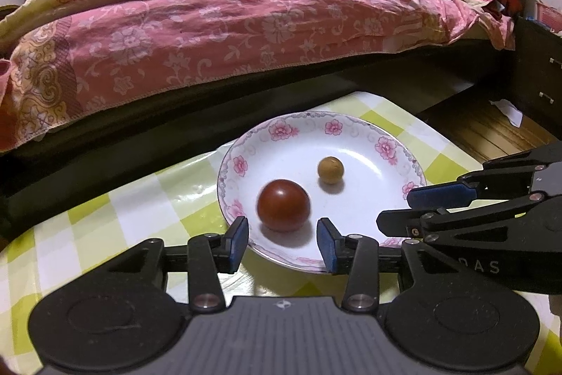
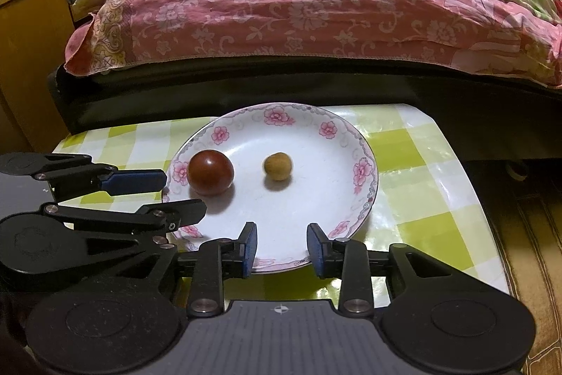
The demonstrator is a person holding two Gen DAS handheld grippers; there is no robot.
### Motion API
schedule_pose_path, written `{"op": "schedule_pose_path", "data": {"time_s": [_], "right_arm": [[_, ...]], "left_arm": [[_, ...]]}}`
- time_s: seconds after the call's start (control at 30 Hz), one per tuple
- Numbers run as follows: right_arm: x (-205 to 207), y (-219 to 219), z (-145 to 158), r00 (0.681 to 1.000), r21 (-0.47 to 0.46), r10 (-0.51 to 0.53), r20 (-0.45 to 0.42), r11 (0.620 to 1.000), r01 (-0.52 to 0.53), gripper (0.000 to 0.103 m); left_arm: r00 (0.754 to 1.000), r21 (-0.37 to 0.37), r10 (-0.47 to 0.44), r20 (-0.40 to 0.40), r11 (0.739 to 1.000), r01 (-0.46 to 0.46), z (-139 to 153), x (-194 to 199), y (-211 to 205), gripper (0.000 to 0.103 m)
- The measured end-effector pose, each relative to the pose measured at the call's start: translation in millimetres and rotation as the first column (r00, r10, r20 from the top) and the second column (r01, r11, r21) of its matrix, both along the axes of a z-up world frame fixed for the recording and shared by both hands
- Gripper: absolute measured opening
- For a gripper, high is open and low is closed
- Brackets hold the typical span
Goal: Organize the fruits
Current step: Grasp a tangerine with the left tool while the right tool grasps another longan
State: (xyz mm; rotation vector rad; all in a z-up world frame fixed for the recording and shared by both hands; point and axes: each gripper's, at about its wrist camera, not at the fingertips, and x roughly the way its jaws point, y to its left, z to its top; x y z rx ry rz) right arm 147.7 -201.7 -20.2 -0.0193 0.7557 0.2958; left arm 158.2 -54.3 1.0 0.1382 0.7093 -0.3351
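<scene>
A white plate with a pink flower rim (image 1: 386, 146) (image 2: 328, 129) stands on a green-and-white checked table. On it lie a round dark red fruit (image 1: 283, 205) (image 2: 210, 173) and a small tan fruit (image 1: 330, 169) (image 2: 278, 166), apart from each other. My left gripper (image 1: 282, 234) (image 2: 184, 194) hovers over the plate's near rim, open. The red fruit sits just beyond its blue pads, which do not touch it. My right gripper (image 2: 282, 234) (image 1: 395, 208) is open over the plate's near edge with nothing between its fingers; the tan fruit lies further ahead.
The table (image 1: 116, 217) (image 2: 421, 164) butts against a dark bed frame under a pink floral bedspread (image 1: 217, 34) (image 2: 316, 16). A dark drawer cabinet (image 1: 541, 79) and wooden floor (image 1: 491, 129) lie to the right. A wooden cabinet (image 2: 31, 51) stands at the left.
</scene>
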Motion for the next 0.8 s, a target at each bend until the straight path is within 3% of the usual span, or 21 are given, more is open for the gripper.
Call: {"op": "schedule_pose_path", "data": {"time_s": [0.8], "right_arm": [[-35, 8, 10, 0.999, 0.007, 0.033, 0.001, 0.999, -0.033, 0.031]], "left_arm": [[1.000, -0.006, 0.002, -0.007, 1.000, -0.002, 16, -42, 15, 0.050]]}}
